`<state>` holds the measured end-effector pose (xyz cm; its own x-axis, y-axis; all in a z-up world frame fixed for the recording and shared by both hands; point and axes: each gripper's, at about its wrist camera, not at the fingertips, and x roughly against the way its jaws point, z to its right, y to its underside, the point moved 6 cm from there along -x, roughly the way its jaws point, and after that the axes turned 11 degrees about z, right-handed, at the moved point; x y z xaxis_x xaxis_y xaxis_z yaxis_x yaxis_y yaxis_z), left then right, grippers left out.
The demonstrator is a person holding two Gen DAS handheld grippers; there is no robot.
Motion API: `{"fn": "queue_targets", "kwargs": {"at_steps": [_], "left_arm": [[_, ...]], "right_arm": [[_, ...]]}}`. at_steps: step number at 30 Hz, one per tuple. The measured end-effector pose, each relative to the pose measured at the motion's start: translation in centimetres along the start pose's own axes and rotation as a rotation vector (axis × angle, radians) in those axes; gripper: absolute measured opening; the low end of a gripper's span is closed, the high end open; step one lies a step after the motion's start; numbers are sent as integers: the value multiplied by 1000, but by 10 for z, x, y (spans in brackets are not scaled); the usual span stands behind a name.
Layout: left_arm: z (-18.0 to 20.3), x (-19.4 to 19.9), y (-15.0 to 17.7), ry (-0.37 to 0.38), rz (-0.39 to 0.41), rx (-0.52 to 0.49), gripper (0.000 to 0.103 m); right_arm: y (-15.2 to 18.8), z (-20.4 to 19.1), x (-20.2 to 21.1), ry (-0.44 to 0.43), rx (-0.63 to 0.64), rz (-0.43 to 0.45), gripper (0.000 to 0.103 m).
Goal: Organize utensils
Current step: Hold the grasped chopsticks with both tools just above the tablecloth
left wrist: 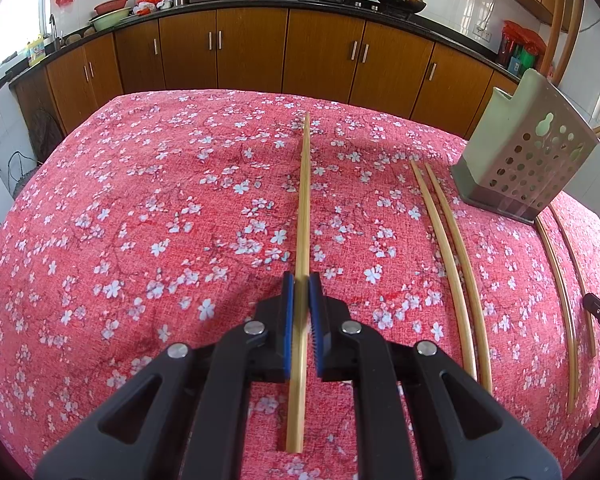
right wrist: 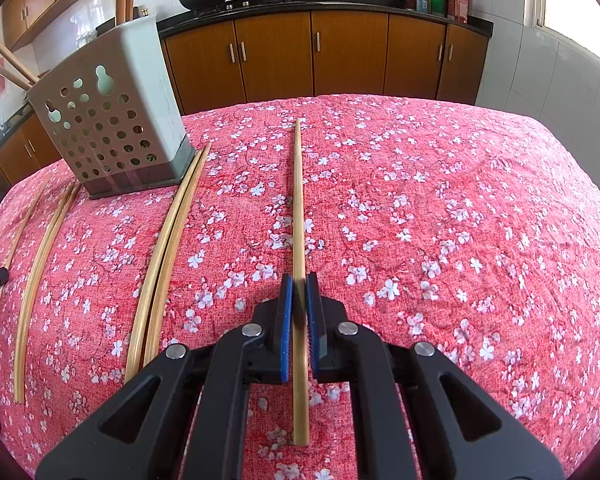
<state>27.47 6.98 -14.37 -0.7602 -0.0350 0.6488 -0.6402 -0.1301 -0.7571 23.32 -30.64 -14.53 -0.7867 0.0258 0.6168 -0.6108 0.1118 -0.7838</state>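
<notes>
Blue-padded black fingers of the left gripper (left wrist: 302, 280) and right gripper (right wrist: 299, 280) each pinch one pale bamboo chopstick (left wrist: 303, 216) (right wrist: 299, 216) over the red floral-clothed counter (left wrist: 160, 200), near the perforated grey-green holder (left wrist: 528, 148).

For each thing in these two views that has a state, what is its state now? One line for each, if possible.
left gripper: shut on a chopstick.
right gripper: shut on a chopstick.
utensil holder: upright on the tablecloth, chopsticks already inside.
loose chopstick pairs: lying flat on the cloth beside the holder, not gripped.
cabinet doors: closed.
</notes>
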Motion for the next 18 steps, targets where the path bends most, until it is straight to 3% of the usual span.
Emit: {"fn": "queue_targets", "kwargs": {"at_steps": [18], "left_arm": [[0,0,0,7,1,7,11]], "right_arm": [[0,0,0,5,0,-5,8]]}}
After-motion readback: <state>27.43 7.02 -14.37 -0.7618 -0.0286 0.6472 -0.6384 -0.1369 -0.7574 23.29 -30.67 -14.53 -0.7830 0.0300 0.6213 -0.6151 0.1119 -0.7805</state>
